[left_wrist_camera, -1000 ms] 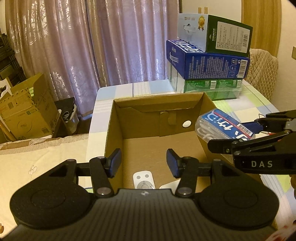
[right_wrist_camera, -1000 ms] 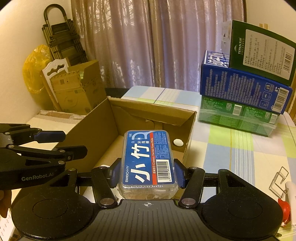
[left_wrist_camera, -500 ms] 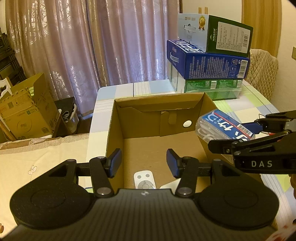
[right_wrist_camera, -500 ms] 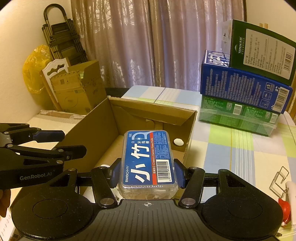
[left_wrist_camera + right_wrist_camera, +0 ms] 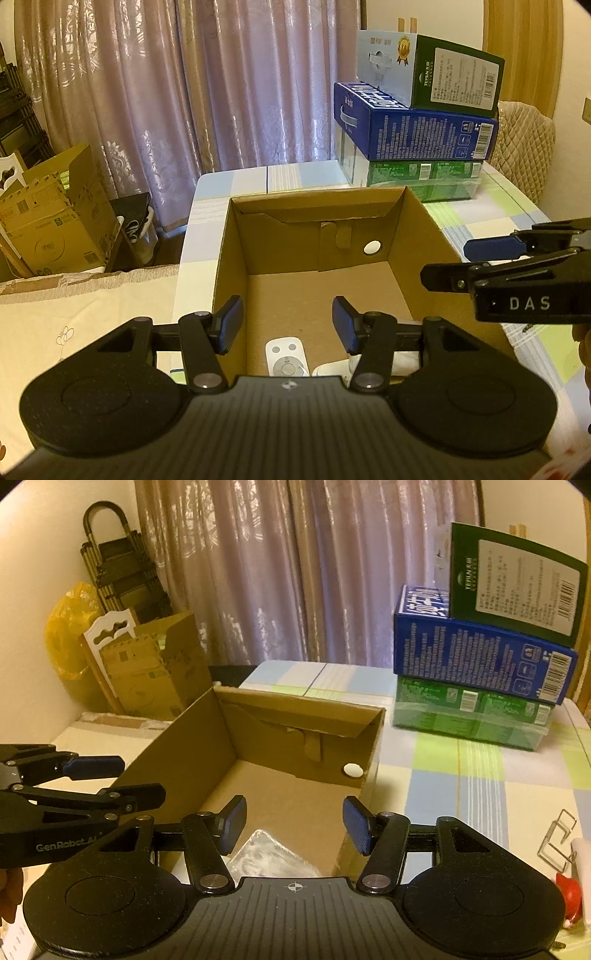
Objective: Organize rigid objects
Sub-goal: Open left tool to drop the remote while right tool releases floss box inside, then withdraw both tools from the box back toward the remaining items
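Note:
An open cardboard box point(image 5: 424, 221) point(image 5: 373, 734) stands on the checked table. My left gripper point(image 5: 287, 325) is open and empty over the box's near end; a white remote point(image 5: 286, 358) and a white object point(image 5: 332, 369) lie on the box floor below it. My right gripper point(image 5: 294, 825) is open and empty over the box's right side. Below it a clear plastic case point(image 5: 269, 856) shows blurred inside the box. Each gripper shows in the other's view, the right one point(image 5: 461, 264) and the left one point(image 5: 129, 779).
Three stacked cartons point(image 5: 417, 125) point(image 5: 480, 657) stand on the table behind the box. A wire clip point(image 5: 557, 842) and a red-and-white item point(image 5: 572, 890) lie at the right. Cardboard boxes point(image 5: 55, 221) and a folded trolley point(image 5: 122, 572) stand on the floor at the left.
My right gripper has opened and let go of the blue-labelled dental floss case, which has dropped into the box. The left gripper has not moved.

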`<state>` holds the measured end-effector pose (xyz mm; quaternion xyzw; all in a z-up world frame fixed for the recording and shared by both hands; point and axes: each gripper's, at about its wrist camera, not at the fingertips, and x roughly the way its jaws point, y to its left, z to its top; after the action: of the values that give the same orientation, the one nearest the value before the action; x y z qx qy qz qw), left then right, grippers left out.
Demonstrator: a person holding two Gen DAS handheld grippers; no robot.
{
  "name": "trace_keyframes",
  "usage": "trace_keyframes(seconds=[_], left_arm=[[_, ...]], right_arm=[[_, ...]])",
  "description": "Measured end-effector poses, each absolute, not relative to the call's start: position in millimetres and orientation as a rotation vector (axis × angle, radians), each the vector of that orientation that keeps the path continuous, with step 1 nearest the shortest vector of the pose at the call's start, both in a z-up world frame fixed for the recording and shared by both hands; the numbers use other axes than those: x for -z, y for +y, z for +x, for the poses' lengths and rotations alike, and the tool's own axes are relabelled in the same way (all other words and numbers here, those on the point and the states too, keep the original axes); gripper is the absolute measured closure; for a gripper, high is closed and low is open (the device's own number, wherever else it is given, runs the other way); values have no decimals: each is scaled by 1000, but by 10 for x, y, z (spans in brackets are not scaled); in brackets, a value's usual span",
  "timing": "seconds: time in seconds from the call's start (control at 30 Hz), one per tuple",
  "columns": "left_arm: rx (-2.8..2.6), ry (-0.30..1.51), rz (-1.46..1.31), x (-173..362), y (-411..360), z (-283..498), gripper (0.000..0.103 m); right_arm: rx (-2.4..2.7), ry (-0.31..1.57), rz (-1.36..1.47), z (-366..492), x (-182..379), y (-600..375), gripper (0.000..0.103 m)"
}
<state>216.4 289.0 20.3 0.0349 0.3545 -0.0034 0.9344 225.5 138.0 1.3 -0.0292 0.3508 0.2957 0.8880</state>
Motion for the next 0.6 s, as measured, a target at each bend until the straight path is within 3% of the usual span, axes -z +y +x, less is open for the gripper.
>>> trace_keyframes(seconds=[0.6], left_arm=[[-4, 692, -19, -678, 2514, 1519, 53]], right_arm=[[-624, 696, 16, 1631, -447, 819, 48]])
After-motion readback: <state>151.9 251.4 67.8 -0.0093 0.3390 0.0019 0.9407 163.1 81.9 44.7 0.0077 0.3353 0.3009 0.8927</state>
